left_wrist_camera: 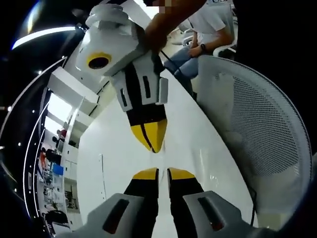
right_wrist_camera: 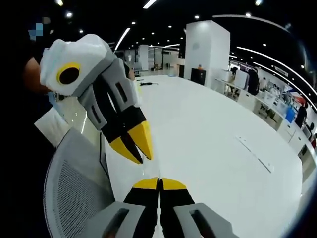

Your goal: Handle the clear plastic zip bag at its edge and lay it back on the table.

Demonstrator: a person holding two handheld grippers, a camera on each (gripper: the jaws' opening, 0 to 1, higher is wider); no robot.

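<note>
Two handheld grippers meet tip to tip over a white table (left_wrist_camera: pixel 114 163) in an open-plan workroom. In the left gripper view, the left gripper (left_wrist_camera: pixel 163 174) at bottom centre holds its yellow tips a narrow gap apart. The right gripper (left_wrist_camera: pixel 150 135) drops in from the upper left, tips pressed together. The clear plastic zip bag cannot be told apart from the white tabletop. A white mesh chair back (left_wrist_camera: pixel 262 124) fills the right side, and a seated person (left_wrist_camera: pixel 210 27) shows top right.
</note>
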